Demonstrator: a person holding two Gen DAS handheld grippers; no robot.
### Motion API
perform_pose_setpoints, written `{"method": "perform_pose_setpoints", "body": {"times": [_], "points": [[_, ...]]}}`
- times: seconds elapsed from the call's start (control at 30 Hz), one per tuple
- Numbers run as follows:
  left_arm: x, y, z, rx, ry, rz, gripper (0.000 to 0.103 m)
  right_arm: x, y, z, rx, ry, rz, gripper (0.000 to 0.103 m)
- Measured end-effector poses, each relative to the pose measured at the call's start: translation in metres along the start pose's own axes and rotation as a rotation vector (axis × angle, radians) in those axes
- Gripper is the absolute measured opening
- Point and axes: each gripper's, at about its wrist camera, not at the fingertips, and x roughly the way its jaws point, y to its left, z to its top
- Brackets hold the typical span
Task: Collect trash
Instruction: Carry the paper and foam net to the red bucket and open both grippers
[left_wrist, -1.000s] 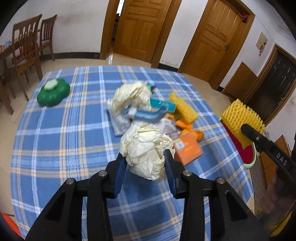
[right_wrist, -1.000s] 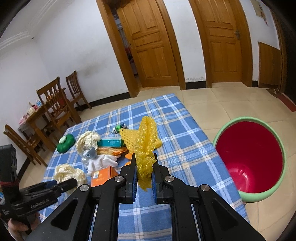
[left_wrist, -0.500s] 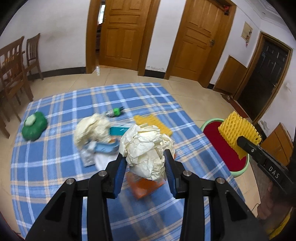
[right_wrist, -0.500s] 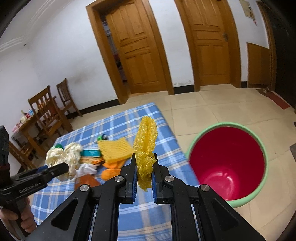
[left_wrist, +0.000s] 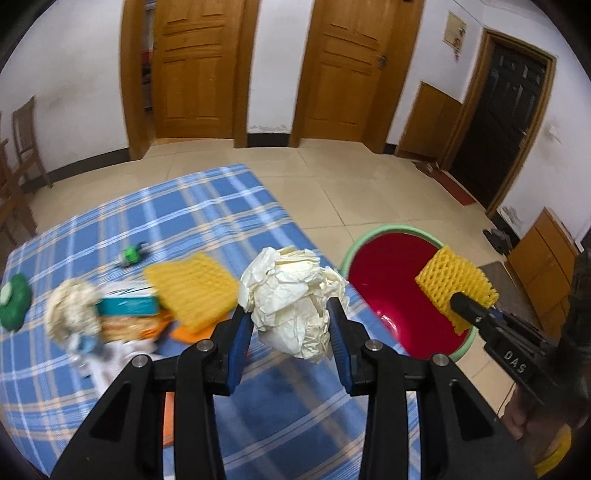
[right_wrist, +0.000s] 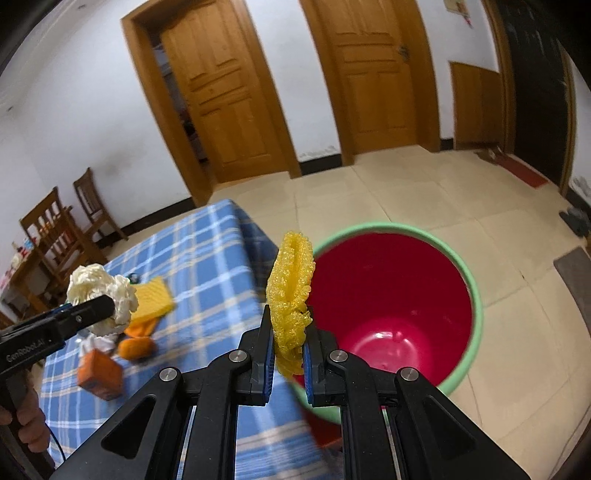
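My left gripper (left_wrist: 291, 332) is shut on a crumpled cream paper ball (left_wrist: 291, 295), held above the right edge of the blue plaid table (left_wrist: 184, 221). My right gripper (right_wrist: 288, 350) is shut on a yellow foam fruit net (right_wrist: 291, 291), held over the near rim of the red bin with a green rim (right_wrist: 391, 295) that stands on the floor. In the left wrist view the net (left_wrist: 456, 284) hangs over the bin (left_wrist: 388, 288). In the right wrist view the paper ball (right_wrist: 103, 295) sits in the left gripper.
On the table lie another yellow foam net (left_wrist: 192, 290), a second paper wad (left_wrist: 72, 310), a teal box (left_wrist: 127, 304), orange wrappers (right_wrist: 101, 373), a small green bottle (left_wrist: 129, 254) and a green object (left_wrist: 14, 304). Wooden chairs (right_wrist: 59, 229) stand at the left.
Both grippers have swung right with their loads, off the trash pile toward the bin. The foam net is now over the bin's rim and the paper ball nears the table's right edge.
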Motion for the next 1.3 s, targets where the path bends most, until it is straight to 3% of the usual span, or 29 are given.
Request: {"method": "perform_pose_setpoints", "body": {"times": [0.43, 0.6, 0.83, 1.07, 1.3], "points": [[0.070, -0.073, 0.008, 0.125, 0.061, -0.075, 0.040, 0.008, -0.060, -0.014, 0.062, 0.008, -0.104, 0.015], [0.089, -0.087, 0.005, 0.143, 0.092, -0.093, 0.040, 0.009, -0.070, -0.021, 0.096, 0.023, -0.095, 0.026], [0.095, -0.100, 0.003, 0.179, 0.099, -0.115, 0.040, 0.004, -0.083, -0.026, 0.142, 0.016, -0.083, 0.028], [0.094, -0.106, 0.005, 0.204, 0.081, -0.103, 0.063, -0.002, -0.088, -0.025, 0.167, -0.004, -0.078, 0.034], [0.084, -0.100, 0.007, 0.177, 0.073, -0.096, 0.063, -0.004, -0.086, -0.024, 0.170, -0.009, -0.076, 0.038]]}}
